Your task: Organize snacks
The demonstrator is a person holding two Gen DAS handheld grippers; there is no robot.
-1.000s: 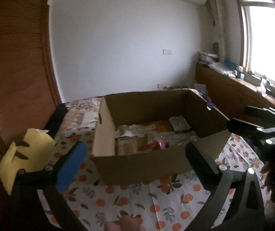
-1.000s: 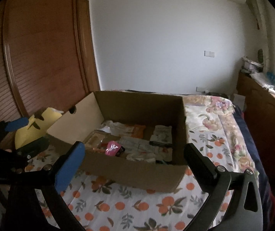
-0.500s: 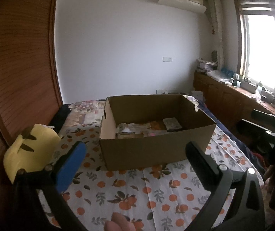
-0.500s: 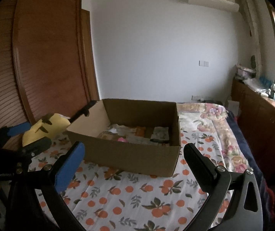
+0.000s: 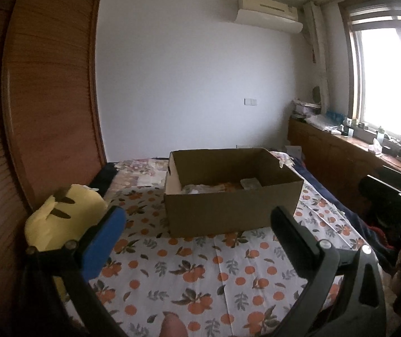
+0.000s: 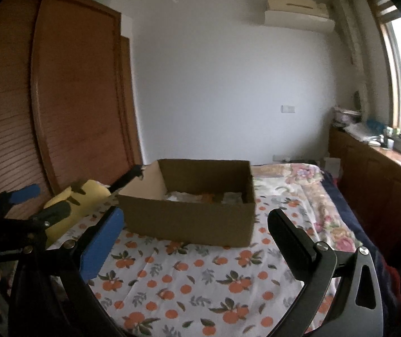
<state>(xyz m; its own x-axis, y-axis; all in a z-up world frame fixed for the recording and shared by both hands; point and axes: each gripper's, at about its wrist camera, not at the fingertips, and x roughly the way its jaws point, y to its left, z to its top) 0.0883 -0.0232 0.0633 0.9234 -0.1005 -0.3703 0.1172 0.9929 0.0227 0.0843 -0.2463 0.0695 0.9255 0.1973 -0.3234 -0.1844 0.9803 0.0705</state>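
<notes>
Your surface is a bed covered by an orange-fruit print sheet, with a floral quilt past it toward the white wall. Louvred wooden wardrobe doors run along one side; a wooden counter under the window runs along the other, and an air conditioner hangs high on the wall.

The cardboard box sits on the sheet ahead of both jaw pairs, well apart from them, open top up. Its long axis lies across your left gripper's line of sight, broad front wall toward you; from the right wrist it is angled, near corner toward that gripper. Snack packets lie on its floor, only partly visible over the rim.

A yellow plush toy rests just beyond your left gripper's blue pad.

Your left gripper is spread wide, holding nothing. Your right gripper likewise gapes, empty.
</notes>
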